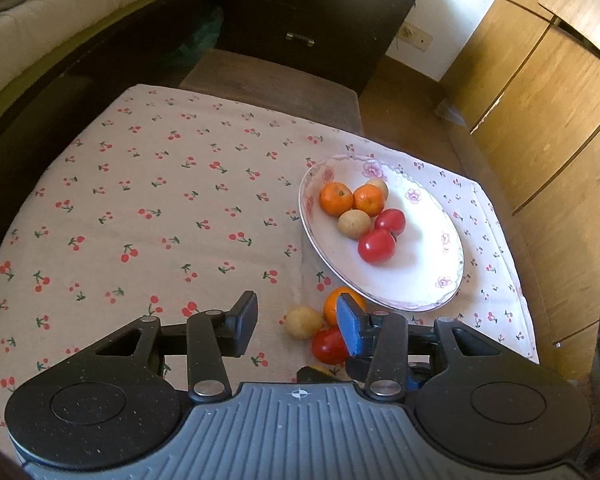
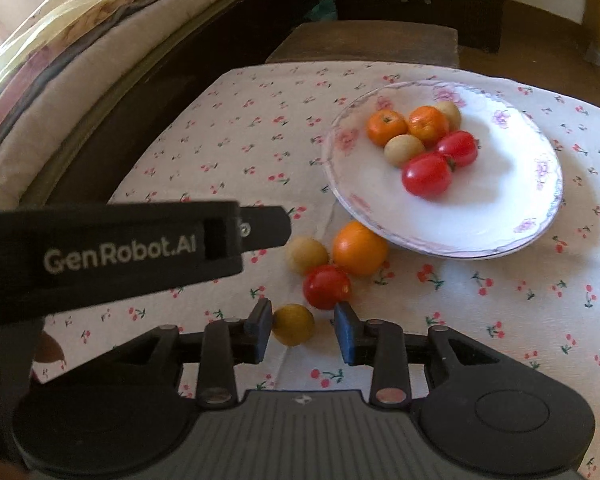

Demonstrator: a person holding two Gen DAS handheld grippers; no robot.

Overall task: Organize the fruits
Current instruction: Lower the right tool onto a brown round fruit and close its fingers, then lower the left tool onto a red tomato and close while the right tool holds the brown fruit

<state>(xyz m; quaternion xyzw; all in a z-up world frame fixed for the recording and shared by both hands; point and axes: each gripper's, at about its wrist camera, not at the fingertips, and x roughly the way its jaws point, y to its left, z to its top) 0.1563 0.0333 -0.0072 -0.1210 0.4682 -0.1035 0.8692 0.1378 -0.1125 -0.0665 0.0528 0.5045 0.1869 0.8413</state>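
A white flowered plate (image 1: 420, 280) (image 2: 380, 208) holds two oranges, two tomatoes and two pale round fruits. On the cloth beside it lie an orange (image 2: 359, 248) (image 1: 332, 302), a tomato (image 2: 326, 286) (image 1: 329, 346), a pale fruit (image 2: 306, 255) (image 1: 303, 322) and a yellow fruit (image 2: 293, 324). My right gripper (image 2: 303, 330) is open, its jaws around the yellow fruit, the left pad touching it. My left gripper (image 1: 300, 320) is open and empty above the loose fruits. It shows side-on in the right wrist view (image 2: 260, 228).
The cherry-print cloth (image 1: 140, 220) covers a low table. A bed (image 1: 40, 32) runs along the left, a dark drawer cabinet (image 1: 312, 12) stands behind, and wooden wardrobe doors (image 1: 540, 100) are at right.
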